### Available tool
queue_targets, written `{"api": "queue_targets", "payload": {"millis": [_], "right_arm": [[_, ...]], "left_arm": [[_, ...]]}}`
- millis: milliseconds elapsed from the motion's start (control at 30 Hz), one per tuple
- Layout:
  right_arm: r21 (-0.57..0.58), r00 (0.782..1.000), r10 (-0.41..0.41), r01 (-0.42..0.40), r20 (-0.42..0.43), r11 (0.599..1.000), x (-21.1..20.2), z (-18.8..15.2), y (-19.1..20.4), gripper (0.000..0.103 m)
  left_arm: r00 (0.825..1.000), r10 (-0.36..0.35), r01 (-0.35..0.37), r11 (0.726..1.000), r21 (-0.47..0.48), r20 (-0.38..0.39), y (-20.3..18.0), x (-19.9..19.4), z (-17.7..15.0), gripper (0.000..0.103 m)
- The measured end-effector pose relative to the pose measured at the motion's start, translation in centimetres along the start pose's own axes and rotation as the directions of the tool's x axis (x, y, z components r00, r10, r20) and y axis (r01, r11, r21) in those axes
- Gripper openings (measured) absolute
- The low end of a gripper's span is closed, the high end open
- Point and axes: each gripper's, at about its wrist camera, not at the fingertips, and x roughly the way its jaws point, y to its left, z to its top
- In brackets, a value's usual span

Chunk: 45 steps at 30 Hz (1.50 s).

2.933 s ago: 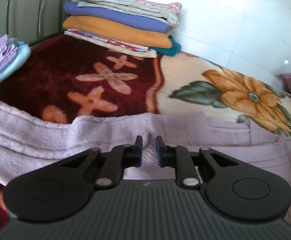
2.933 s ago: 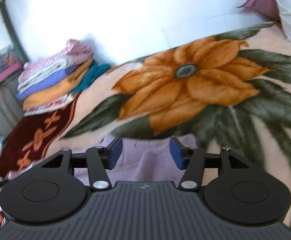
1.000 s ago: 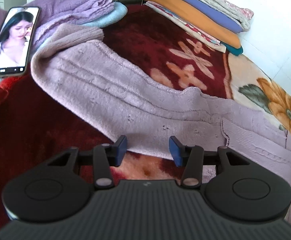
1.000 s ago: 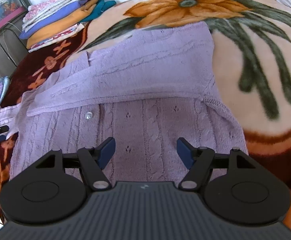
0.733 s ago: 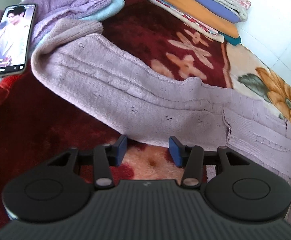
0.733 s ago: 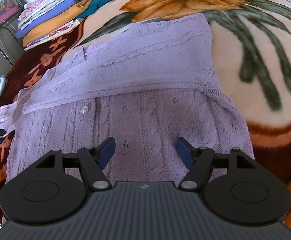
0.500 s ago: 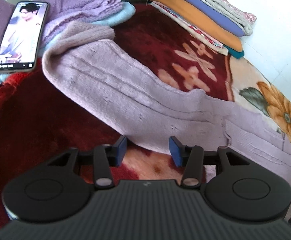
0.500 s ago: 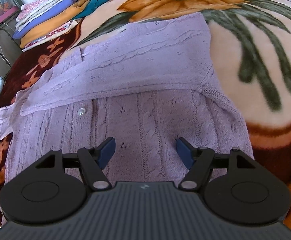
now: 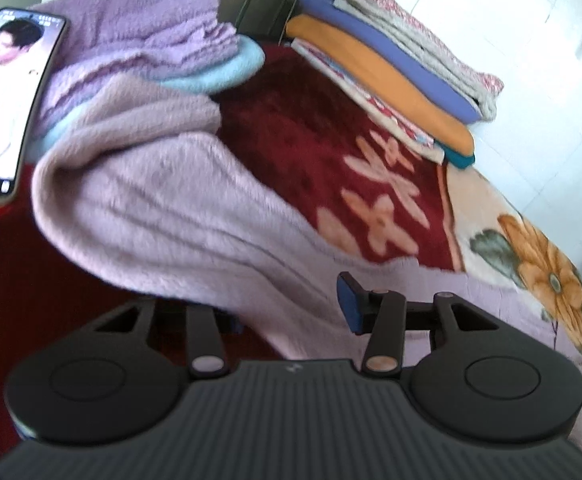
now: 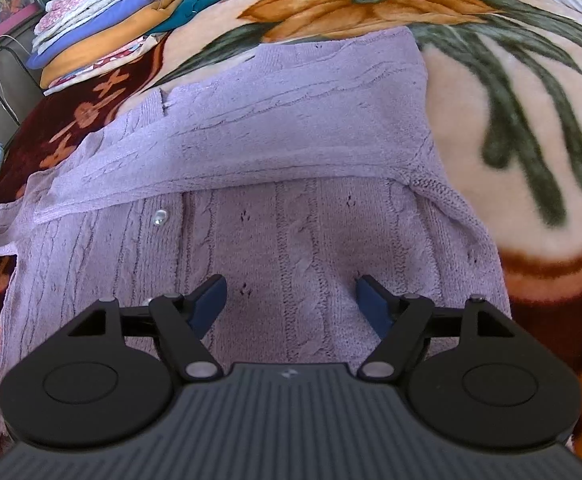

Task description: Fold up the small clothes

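A lilac cable-knit cardigan [image 10: 291,208] lies flat on the flowered blanket [image 10: 511,100], one sleeve [image 10: 283,120] folded across its chest. My right gripper [image 10: 291,300] is open and empty, hovering over the cardigan's lower body. The other sleeve [image 9: 163,216] stretches out to the left in the left wrist view. My left gripper [image 9: 291,312] is open with the sleeve's lower edge between its jaws; its left fingertip is hidden under the cloth, and the right fingertip [image 9: 349,304] shows above it.
A stack of folded clothes [image 9: 391,68] sits at the back by the white wall, also in the right wrist view [image 10: 111,28]. A phone [image 9: 3,96] lies on a pile of purple and light blue towels [image 9: 151,52] at left.
My left gripper has moved forward onto the outstretched sleeve, so its edge now lies between the open jaws. The right gripper has stayed nearly still over the cardigan.
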Motion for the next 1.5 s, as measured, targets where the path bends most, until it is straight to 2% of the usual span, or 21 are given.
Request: {"api": "queue_targets", "payload": {"millis": [100,200,300,433,667,767,900,1067,1200,1300,1367,1433,1500], "right_arm": [[-0.002,1.000,-0.005,0.005,0.000,1.000,0.1,0.1,0.1,0.078],[0.001,1.000,-0.004,0.004,0.003,1.000,0.0,0.0,0.1,0.079],[0.008,1.000,0.000,0.000,0.007,1.000,0.0,0.0,-0.1,0.079],[0.010,1.000,0.004,-0.005,0.013,1.000,0.0,0.0,-0.1,0.079],[0.023,0.999,0.027,-0.028,0.024,0.999,-0.3,-0.3,-0.6,0.079],[0.031,0.999,0.041,-0.041,0.028,0.999,-0.4,-0.4,-0.8,0.079],[0.041,0.998,0.058,-0.060,0.033,0.997,-0.4,-0.5,-1.2,0.079],[0.042,0.996,0.078,-0.080,0.046,0.996,-0.5,-0.8,-1.7,0.079],[0.027,0.995,0.088,-0.090,0.056,0.996,-0.4,-1.2,-1.7,0.079],[0.025,0.993,0.100,-0.102,0.065,0.994,-0.3,-1.4,-1.9,0.081],[0.020,0.992,0.103,-0.105,0.069,0.994,-0.3,-1.6,-1.8,0.082],[0.017,0.992,0.104,-0.105,0.071,0.994,-0.3,-1.6,-1.8,0.082],[0.014,0.992,0.103,-0.104,0.069,0.994,-0.4,-1.5,-1.7,0.083]], "left_arm": [[0.999,0.034,-0.035,0.999,0.033,0.025,-0.3,0.2,0.4,0.012],[0.998,-0.002,0.001,1.000,0.017,0.060,-0.7,-0.7,0.7,0.010],[0.992,-0.048,0.042,0.998,0.052,0.117,-2.4,-2.5,0.9,0.010],[0.977,-0.135,0.116,0.986,0.117,0.168,-6.1,-4.8,1.1,0.010],[0.958,-0.211,0.162,0.957,0.241,0.194,-13.7,-5.7,-0.2,0.010],[0.959,-0.234,0.183,0.941,0.283,0.157,-16.6,-5.0,-1.7,0.010],[0.961,-0.274,0.247,0.920,0.303,0.049,-19.8,-2.8,-4.2,0.010],[0.965,-0.252,0.262,0.891,0.372,-0.077,-22.3,0.0,-8.8,0.010],[0.964,-0.199,0.253,0.897,0.362,-0.179,-22.0,2.0,-11.3,0.011],[0.964,-0.185,0.245,0.901,0.357,-0.192,-21.4,1.8,-12.1,0.012],[0.960,-0.183,0.249,0.903,0.350,-0.212,-21.3,1.3,-11.8,0.019],[0.952,-0.191,0.265,0.905,0.332,-0.240,-21.0,-0.1,-11.4,0.041],[0.951,-0.171,0.253,0.909,0.333,-0.257,-20.8,-1.2,-11.0,0.048]]}}
